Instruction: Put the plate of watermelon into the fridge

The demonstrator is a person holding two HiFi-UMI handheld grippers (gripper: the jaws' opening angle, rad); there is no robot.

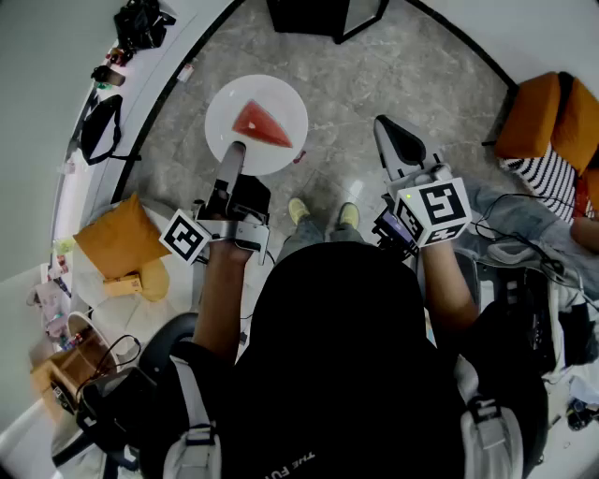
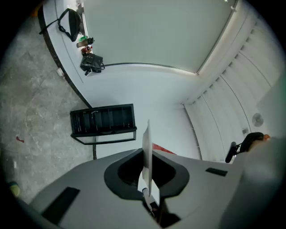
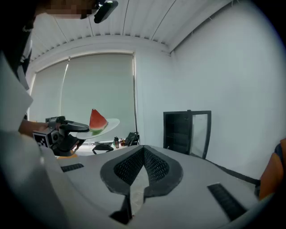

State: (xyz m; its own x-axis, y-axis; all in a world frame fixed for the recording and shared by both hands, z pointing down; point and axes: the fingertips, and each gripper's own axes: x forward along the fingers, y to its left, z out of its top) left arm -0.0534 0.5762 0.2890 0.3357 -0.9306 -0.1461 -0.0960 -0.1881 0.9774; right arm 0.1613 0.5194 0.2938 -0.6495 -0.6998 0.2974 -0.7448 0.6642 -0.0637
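Note:
A white plate (image 1: pixel 271 150) carrying a red watermelon wedge (image 1: pixel 261 124) is held level over the grey stone floor. My left gripper (image 1: pixel 234 152) is shut on its near rim. In the left gripper view the plate (image 2: pixel 146 143) shows edge-on between the jaws, with a sliver of the watermelon (image 2: pixel 163 149) to its right. My right gripper (image 1: pixel 386 126) is shut and empty, off to the right of the plate. The right gripper view shows the plate (image 3: pixel 106 125), the wedge (image 3: pixel 97 120) and the left gripper (image 3: pixel 67 130) at left. A small black fridge (image 3: pixel 187 131) stands ahead, its glass door open.
The fridge (image 1: pixel 318 14) sits at the top edge of the head view and shows again as the fridge (image 2: pixel 103 123) against the white wall. An orange cushion (image 1: pixel 120 239) lies at left, bags (image 1: pixel 140 23) on a ledge. A seated person (image 1: pixel 543 178) and orange seat (image 1: pixel 547 117) are at right.

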